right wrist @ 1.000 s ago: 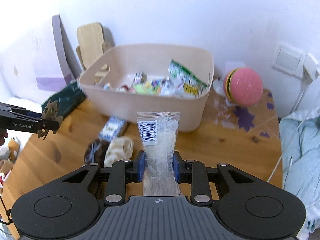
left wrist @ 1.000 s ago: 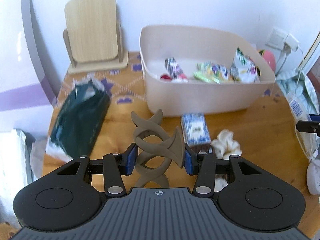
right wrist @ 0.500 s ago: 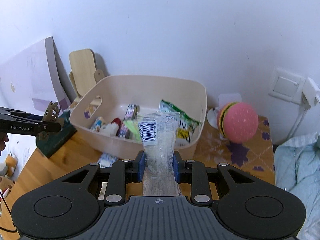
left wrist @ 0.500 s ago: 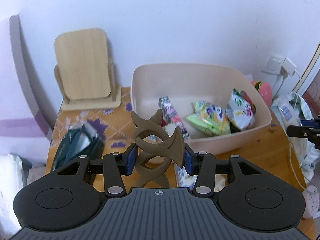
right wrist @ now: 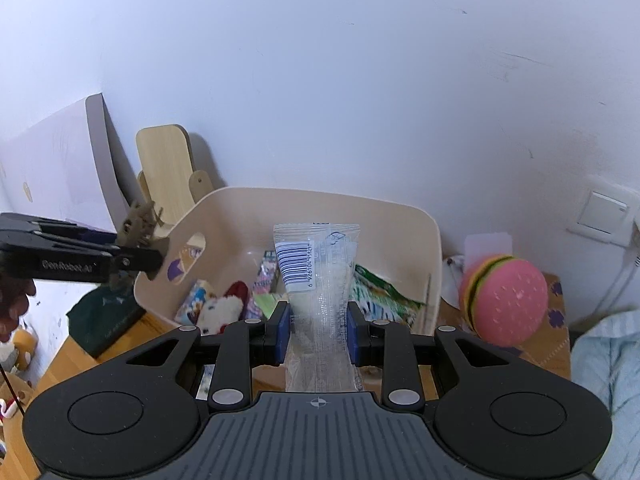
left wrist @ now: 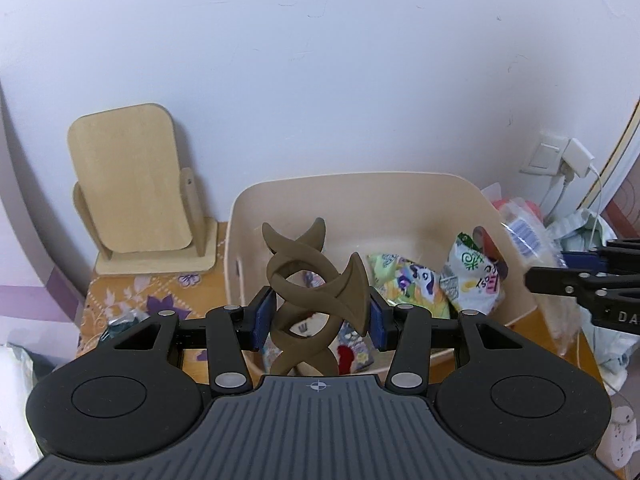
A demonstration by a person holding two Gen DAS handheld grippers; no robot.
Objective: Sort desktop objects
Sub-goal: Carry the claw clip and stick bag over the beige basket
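In the left wrist view, the left gripper (left wrist: 318, 318) is clamped on a brown twisted ornament (left wrist: 316, 276), which stands upright between its blue pads, in front of the near left wall of the beige bin (left wrist: 400, 184). Snack packets (left wrist: 476, 276) lie in the bin beyond the fingertips. A wooden stand (left wrist: 132, 184) sits ahead to the left; the right gripper comes in from the right edge. In the right wrist view, the right gripper (right wrist: 318, 332) is closed on a clear plastic packet (right wrist: 320, 280) with a barcode, held upright in front of the bin (right wrist: 432, 240). A burger-shaped ball (right wrist: 508, 300) sits ahead to the right, beside the bin.
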